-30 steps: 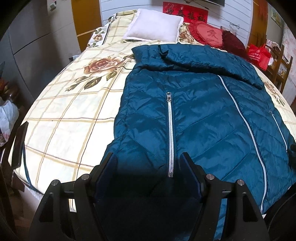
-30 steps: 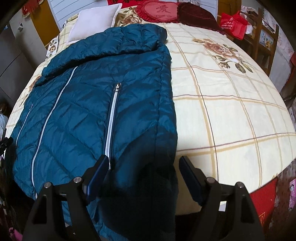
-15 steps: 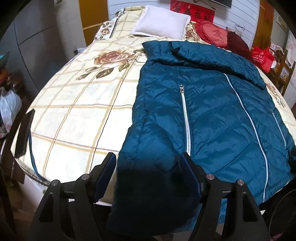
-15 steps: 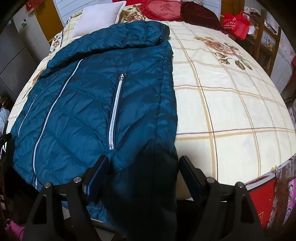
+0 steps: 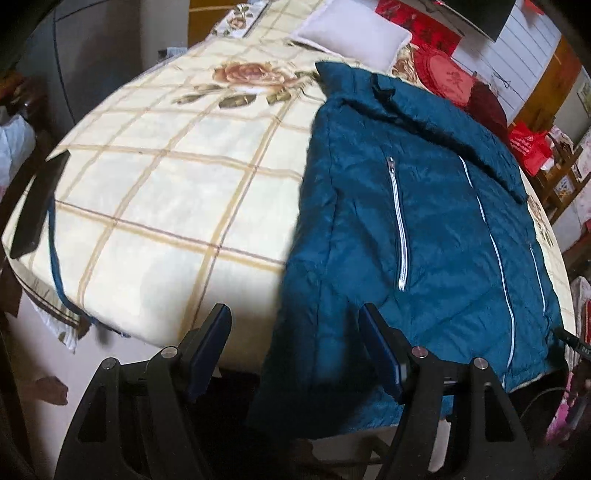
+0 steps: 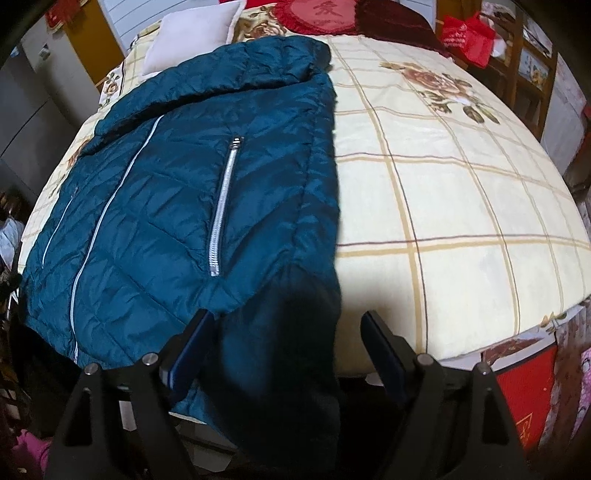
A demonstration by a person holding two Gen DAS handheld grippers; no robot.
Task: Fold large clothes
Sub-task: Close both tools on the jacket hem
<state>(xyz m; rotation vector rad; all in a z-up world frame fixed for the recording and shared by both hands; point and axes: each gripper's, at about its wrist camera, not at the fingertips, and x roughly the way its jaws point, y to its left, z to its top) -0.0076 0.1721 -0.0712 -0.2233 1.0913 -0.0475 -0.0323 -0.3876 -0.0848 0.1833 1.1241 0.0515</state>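
Note:
A teal quilted down jacket (image 5: 424, 229) lies flat on the bed, front up, with silver zips; its hem hangs over the near bed edge. It also shows in the right wrist view (image 6: 184, 206). My left gripper (image 5: 295, 350) is open and empty, just off the bed's near edge, over the jacket's left hem corner. My right gripper (image 6: 284, 350) is open and empty over the jacket's right hem corner, where a dark sleeve end (image 6: 284, 369) hangs down between the fingers without being clamped.
The bed (image 5: 166, 192) has a cream plaid cover with rose prints. A white pillow (image 5: 351, 33) and red cushions (image 5: 447, 77) lie at the head. A red bag (image 6: 469, 35) and wooden chair stand on the right side. Dark furniture is at the left.
Both grippers have pulled back toward the foot of the bed and apart, away from the jacket. The left one has shifted left, the right one right. The jacket has stayed flat.

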